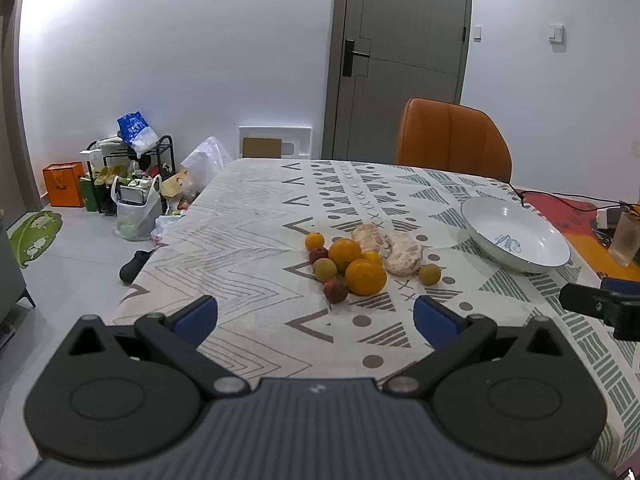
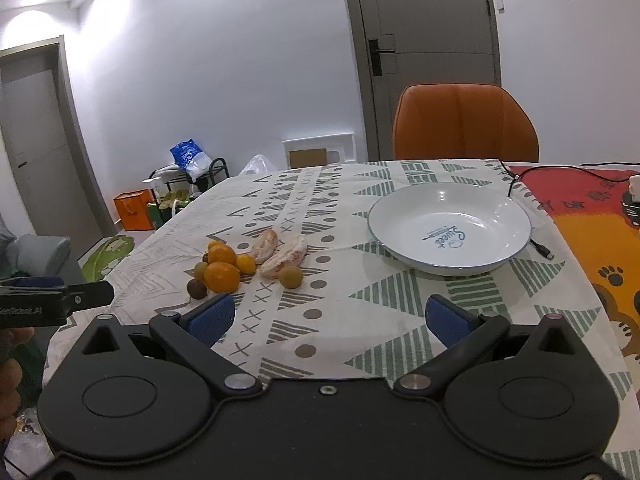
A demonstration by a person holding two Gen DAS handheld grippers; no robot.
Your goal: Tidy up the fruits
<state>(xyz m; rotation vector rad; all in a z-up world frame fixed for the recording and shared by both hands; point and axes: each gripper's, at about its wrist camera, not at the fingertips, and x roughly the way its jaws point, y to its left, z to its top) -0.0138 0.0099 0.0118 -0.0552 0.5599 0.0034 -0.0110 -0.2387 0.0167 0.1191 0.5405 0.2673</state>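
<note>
room beyond the work

we note an orange chair [image 2: 466, 122] pushed up to the far edge of the patterned tablecloth [image 1: 248, 232], with a grey door [image 1: 404, 48] shut behind it. a black cable [image 2: 538, 246] trails across the cloth toward a red and orange mat [image 2: 596, 216] on the right. on the floor at left we see a black rack [image 1: 132, 164] piled with bags, an orange paper bag [image 1: 63, 184] beside it, a white plastic bag [image 1: 134, 210] in front, and a green leaf-shaped rug [image 1: 34, 236].
</note>
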